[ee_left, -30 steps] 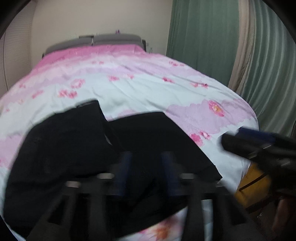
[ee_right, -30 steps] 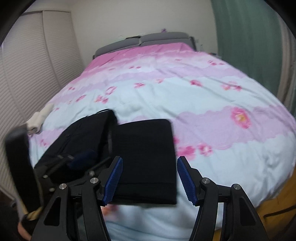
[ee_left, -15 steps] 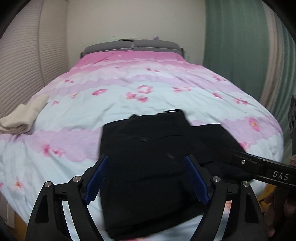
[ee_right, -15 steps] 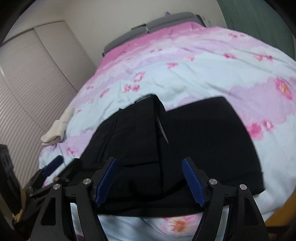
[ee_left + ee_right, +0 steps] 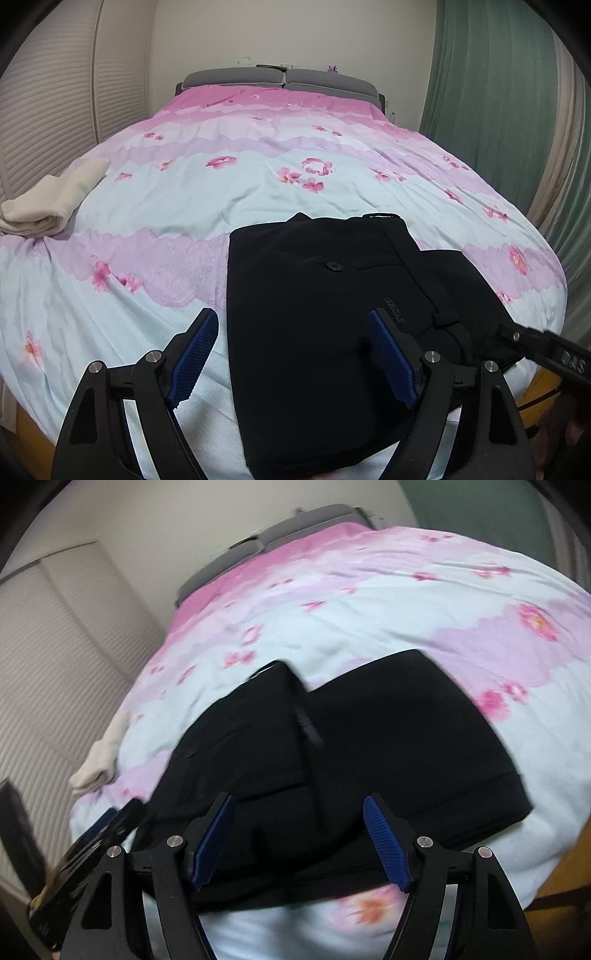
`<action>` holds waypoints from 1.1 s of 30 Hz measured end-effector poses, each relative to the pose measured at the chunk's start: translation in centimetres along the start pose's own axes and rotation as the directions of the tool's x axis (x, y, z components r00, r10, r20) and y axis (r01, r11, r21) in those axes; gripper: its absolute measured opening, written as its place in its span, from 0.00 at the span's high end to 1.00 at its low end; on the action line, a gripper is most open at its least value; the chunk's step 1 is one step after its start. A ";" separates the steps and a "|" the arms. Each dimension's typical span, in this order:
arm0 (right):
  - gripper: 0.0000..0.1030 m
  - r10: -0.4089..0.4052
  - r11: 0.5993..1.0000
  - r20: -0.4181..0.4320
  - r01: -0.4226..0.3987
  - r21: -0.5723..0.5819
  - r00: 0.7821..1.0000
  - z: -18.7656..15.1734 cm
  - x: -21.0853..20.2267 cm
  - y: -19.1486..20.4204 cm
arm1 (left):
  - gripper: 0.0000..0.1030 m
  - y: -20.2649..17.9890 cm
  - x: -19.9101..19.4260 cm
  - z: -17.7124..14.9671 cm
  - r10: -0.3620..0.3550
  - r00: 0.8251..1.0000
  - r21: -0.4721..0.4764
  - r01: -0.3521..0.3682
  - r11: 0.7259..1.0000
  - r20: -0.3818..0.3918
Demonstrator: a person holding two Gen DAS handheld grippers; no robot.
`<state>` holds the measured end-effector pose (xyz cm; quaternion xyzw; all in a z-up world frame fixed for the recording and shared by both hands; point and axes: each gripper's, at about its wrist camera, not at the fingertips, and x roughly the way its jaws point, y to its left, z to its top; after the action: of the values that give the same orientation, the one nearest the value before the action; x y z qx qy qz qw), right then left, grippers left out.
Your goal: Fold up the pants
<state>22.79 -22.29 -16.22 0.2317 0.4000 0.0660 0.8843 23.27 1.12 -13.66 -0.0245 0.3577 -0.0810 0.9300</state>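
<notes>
Nearby, black pants point(image 5: 317, 332) folded on floral bedspread point(image 5: 221, 192), cream cloth point(image 5: 51, 203) far left, both grippers' fingers point(image 5: 194, 356) point(image 5: 386, 843) spread, empty.

pants point(image 5: 314, 314) lie on the bed point(image 5: 184, 206) near its front edge; folded cloth point(image 5: 48, 206) far left

Black tongs point(image 5: 291, 356), blue ribbed pads point(image 5: 393, 360), silver screws

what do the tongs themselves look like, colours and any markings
Both the left tongs and right tongs are matte black plastic frames with angular linkage arms, silver screws at the pivots, and blue ribbed pads lining the inner faces of the fingers. In the left view the right tool's side shows white lettering, seemingly "DAS". No cables or sleeves show.
</notes>
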 end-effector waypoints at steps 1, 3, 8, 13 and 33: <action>0.40 0.007 1.000 -0.018 -0.007 0.003 1.000 -0.2 0.3 0.3 | 0.19 0.0 0.0 0.0 -0.004 1.000 -0.002 0.004 1.000 -0.002; 0.48 0.009 0.999 -0.051 -0.007 0.037 0.999 -0.5 1.1 0.1 | 0.19 0.1 -0.2 -0.1 -0.008 1.000 -0.003 0.008 1.000 0.000; 0.49 0.035 0.990 -0.118 -0.018 0.139 0.992 -1.2 2.9 -1.0 | 0.19 0.6 -0.7 -0.2 -0.007 1.000 -0.011 0.007 1.000 0.008; 0.49 0.090 0.980 -0.178 -0.056 0.189 0.980 -1.4 4.4 -1.3 | 0.19 1.0 -0.4 -0.2 -0.008 1.000 -0.032 0.008 0.999 -0.002; 0.48 0.045 0.983 -0.176 -0.012 0.184 0.983 -1.5 5.1 -1.0 | 0.19 0.7 -0.9 -0.1 -0.005 1.000 -0.014 0.006 1.000 0.011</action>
<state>24.99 -21.06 -20.97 0.3107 0.4789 0.0625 0.8187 22.62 1.95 -13.16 -0.0323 0.3531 -0.0809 0.9315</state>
